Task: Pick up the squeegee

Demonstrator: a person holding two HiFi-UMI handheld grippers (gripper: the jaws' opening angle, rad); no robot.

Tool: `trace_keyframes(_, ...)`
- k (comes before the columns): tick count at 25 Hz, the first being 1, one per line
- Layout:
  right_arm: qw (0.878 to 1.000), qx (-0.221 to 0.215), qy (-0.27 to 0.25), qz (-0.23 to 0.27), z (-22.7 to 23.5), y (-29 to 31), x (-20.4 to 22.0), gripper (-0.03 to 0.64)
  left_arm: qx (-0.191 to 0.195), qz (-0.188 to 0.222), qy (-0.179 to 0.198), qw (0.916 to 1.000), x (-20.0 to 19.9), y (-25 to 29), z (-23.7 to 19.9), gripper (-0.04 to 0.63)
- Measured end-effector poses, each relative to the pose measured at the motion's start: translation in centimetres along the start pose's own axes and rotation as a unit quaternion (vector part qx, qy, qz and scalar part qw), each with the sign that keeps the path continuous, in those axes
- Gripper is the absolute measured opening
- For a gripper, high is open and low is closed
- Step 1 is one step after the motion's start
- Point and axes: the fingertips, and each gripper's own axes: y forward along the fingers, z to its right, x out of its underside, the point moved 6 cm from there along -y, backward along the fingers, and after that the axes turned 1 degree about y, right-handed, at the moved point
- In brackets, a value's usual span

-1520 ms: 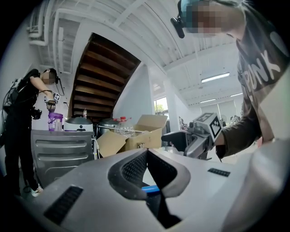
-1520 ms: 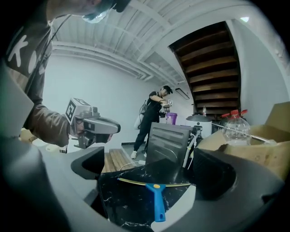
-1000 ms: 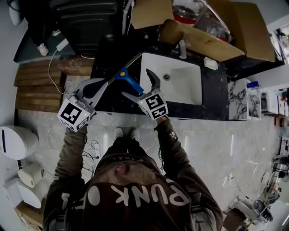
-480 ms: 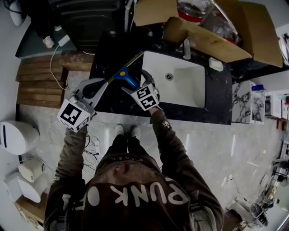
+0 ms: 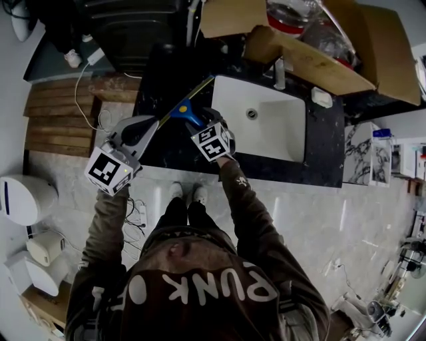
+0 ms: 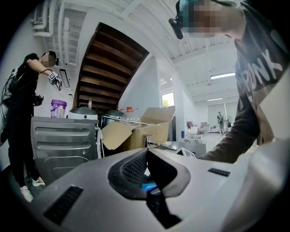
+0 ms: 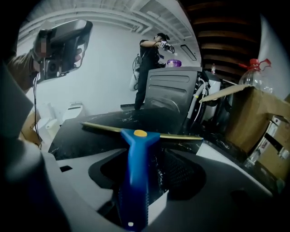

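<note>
Well, the containers first: the cardboard box [image 5: 319, 63] behind the counter stands with its flaps open and holds a clear bottle [image 5: 286, 16] with a red cap, and the white sink [image 5: 266, 143] is set into the black countertop [image 5: 166, 80]. The squeegee [image 5: 188, 112] lies flat on that countertop just left of the sink. Its yellowish blade slants toward the basin's far corner and its blue handle points back at me. My right gripper [image 5: 203, 120] has its fingers pinching that handle. From the right gripper view the handle [image 7: 136, 172] runs straight up between them, with the blade crosswise beyond the tips. My left gripper [image 5: 154, 122] hangs just beside the blade's near end with its fingers pressed together on nothing. Its own view shows the tips [image 6: 147, 150] meeting, with a sliver of blue visible through the hollow below them. The gripper views show things the head view does not: a second person [image 6: 22, 113] stands at a grey appliance [image 6: 63, 140], and a purple tub [image 6: 58, 108] sits on top of it. I cannot tell what the tub holds. Only the head view shows the sink's basin.
</note>
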Motion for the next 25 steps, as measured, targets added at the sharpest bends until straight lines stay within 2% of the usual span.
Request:
trace_keyframes(7,1.0,-0.023,-0.009,-0.015,-0.9,0.5,0.1,0.144,-0.004,-0.002,-0.003,1.0,0.1,-0.2,-0.3,0.003)
trace_keyframes(15,1.0,-0.01,-0.016,0.013,-0.5,-0.9,-0.9,0.143,-0.009,0.003,0.002,0.9999,-0.8,-0.6,-0.6,0.003)
trace_keyframes(21,0.997,0.002,-0.014,0.079,0.6,-5.7,-4.7,0.143,-0.023,0.008,0.011,0.9996,-2.0,-1.6,-1.1,0.003)
trace_keyframes(25,0.991,0.017,-0.038,0.13,0.9,-10.4,-8.0,0.143,-0.034,0.011,0.019,0.9992,-3.6,-2.1,-1.3,0.003)
